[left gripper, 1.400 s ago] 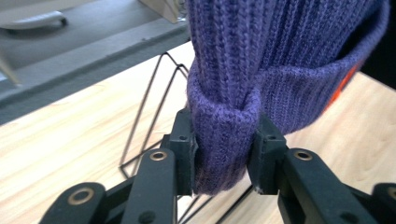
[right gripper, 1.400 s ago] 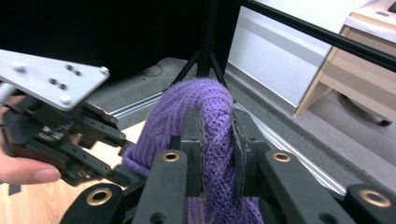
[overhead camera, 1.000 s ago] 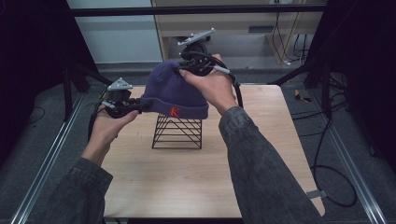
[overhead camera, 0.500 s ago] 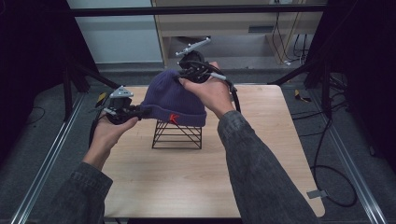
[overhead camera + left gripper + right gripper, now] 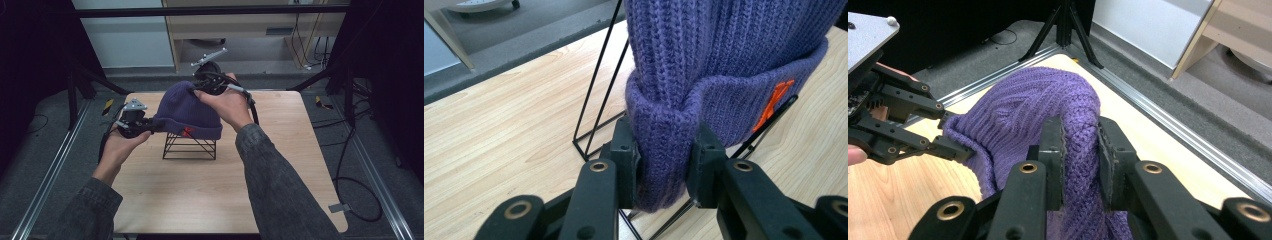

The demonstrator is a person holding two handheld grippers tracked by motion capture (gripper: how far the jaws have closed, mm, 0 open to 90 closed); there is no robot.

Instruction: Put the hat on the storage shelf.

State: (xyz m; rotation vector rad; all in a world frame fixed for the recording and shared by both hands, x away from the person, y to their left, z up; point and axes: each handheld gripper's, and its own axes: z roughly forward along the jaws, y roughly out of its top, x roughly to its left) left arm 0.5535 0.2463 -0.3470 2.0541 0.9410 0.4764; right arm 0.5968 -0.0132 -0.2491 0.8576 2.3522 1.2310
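A purple knitted beanie (image 5: 187,112) with an orange mark on its folded brim hangs over a black wire stand (image 5: 190,146) at the middle of the wooden table (image 5: 200,200). My left gripper (image 5: 150,125) is shut on the brim's left edge; its pads squeeze the folded cuff (image 5: 664,150). My right gripper (image 5: 197,89) is shut on the crown at the beanie's far top, pinching a fold of knit (image 5: 1080,140). The left gripper (image 5: 955,147) also appears in the right gripper view, clamped on the brim. The beanie's underside rests on or just over the stand's top wires; I cannot tell which.
The stand's thin black wires (image 5: 599,80) rise close beside my left jaws. Metal rails (image 5: 50,170) run along both sides of the table. A cable (image 5: 345,165) trails off the right edge to the floor. A cabinet (image 5: 240,30) stands behind the table.
Both grippers have come down with the beanie held between them. The beanie now sits lower, over the top of the wire stand, and has shifted slightly left.
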